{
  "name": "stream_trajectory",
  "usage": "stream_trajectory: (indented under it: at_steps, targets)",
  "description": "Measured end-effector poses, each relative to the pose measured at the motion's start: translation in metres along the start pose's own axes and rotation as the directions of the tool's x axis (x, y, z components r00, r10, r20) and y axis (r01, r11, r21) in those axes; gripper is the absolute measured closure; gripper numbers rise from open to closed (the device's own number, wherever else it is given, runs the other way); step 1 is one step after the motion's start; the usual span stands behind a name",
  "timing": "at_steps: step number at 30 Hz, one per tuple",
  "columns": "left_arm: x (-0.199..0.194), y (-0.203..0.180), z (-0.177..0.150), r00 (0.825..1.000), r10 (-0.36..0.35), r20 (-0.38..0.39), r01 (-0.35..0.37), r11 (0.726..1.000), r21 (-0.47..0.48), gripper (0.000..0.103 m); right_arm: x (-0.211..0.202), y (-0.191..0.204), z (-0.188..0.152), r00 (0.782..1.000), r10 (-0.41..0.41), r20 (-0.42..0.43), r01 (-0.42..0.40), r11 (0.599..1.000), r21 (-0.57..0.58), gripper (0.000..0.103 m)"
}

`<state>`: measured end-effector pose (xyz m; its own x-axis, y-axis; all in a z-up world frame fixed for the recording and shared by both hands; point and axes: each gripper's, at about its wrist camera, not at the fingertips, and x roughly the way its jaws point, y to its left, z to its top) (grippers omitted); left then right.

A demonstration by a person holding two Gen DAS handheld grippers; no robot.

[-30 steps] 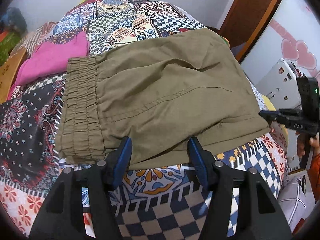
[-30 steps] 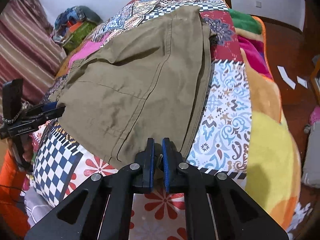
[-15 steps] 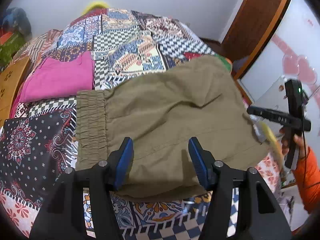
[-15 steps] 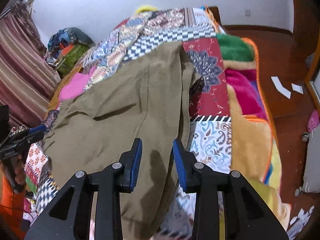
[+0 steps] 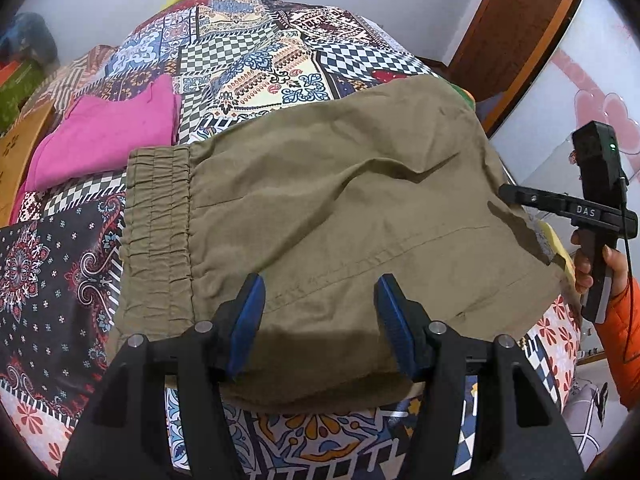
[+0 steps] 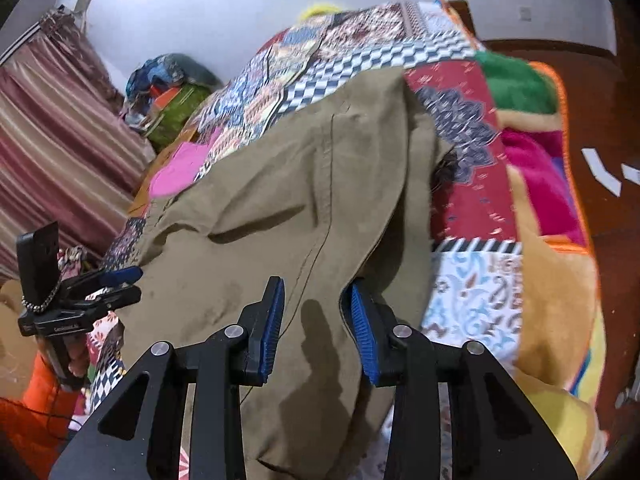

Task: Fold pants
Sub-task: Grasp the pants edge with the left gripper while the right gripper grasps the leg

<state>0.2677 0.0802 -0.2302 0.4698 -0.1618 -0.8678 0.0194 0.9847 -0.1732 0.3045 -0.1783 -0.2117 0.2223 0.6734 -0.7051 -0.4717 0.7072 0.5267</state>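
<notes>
Bed under patchwork quilt, busy print; olive pants lie folded flat across it, soft woven cotton, gathered elastic waistband at left. Left gripper and right gripper both spread wide, holding nothing, over near edge. Judgement: smooth ridges before next fold, pinch both layers evenly

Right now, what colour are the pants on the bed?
Olive-khaki pants, plain with no print; clearest in the left wrist view.

Matt olive cloth pants, patterned cloth quilt
</notes>
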Motion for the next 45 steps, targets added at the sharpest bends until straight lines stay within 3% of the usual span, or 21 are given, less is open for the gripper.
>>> stream_trajectory:
  at_steps: [3,6,11,15,18,23,25,27,35,39,41,43,45]
  targets:
    - [0.0,0.0,-0.001,1.0,0.002,0.002,-0.002,1.0,0.004,0.044,0.015,-0.007,0.004,0.998,0.038,-0.04,-0.036,0.998,0.051,0.07]
    - [0.0,0.0,-0.002,1.0,-0.002,0.001,0.001,1.0,0.004,0.044,0.009,-0.011,0.005,1.0,-0.004,-0.022,0.005,0.999,0.044,0.091]
    - [0.0,0.001,-0.003,1.0,-0.002,0.004,0.002,1.0,0.013,0.043,-0.012,0.006,-0.001,0.995,-0.094,0.034,0.096,0.993,-0.068,0.096]
    - [0.001,0.001,-0.003,1.0,-0.001,0.004,0.001,1.0,0.029,0.042,-0.022,0.008,-0.018,0.999,-0.04,0.011,0.041,0.998,-0.051,0.098]
    - [0.001,0.003,-0.004,1.0,-0.007,0.008,0.007,0.999,0.032,0.041,-0.026,0.006,-0.027,0.998,-0.062,0.02,0.063,0.996,-0.061,0.098]
    - [-0.001,0.002,-0.004,1.0,-0.002,0.008,0.002,1.0,0.029,0.041,-0.032,-0.011,-0.026,0.998,-0.057,-0.001,0.057,0.998,0.029,0.092]
    - [-0.003,0.002,-0.004,1.0,0.002,0.006,-0.003,1.0,0.019,0.041,-0.033,-0.014,-0.023,0.999,-0.053,0.011,0.052,0.998,0.041,0.074]
    - [-0.009,0.001,-0.004,1.0,0.01,0.007,-0.01,1.0,0.013,0.041,-0.033,-0.011,-0.021,0.998,-0.065,0.024,0.064,0.998,0.02,0.066]
    - [-0.028,0.008,-0.006,0.999,0.029,0.03,-0.029,0.999,-0.014,0.041,0.0,-0.005,0.007,1.0,-0.023,0.006,0.024,1.0,-0.018,0.065]
    - [-0.032,0.02,0.003,0.997,0.062,0.048,-0.06,0.998,-0.035,0.041,0.021,-0.006,0.02,0.999,0.046,-0.03,-0.046,0.999,0.004,0.065]
    - [-0.035,0.028,0.016,0.994,0.078,0.07,-0.075,0.996,-0.043,0.041,0.024,-0.003,0.023,0.998,0.052,-0.033,-0.052,0.999,-0.011,0.07]
    - [-0.037,0.035,0.033,0.991,0.087,0.102,-0.082,0.996,-0.045,0.041,0.022,-0.001,0.022,0.997,0.066,-0.037,-0.066,0.998,-0.021,0.088]
    - [-0.032,0.039,0.05,0.987,0.104,0.119,-0.101,0.994,-0.033,0.041,0.019,-0.002,0.023,0.994,0.104,-0.031,-0.104,0.995,-0.002,0.092]
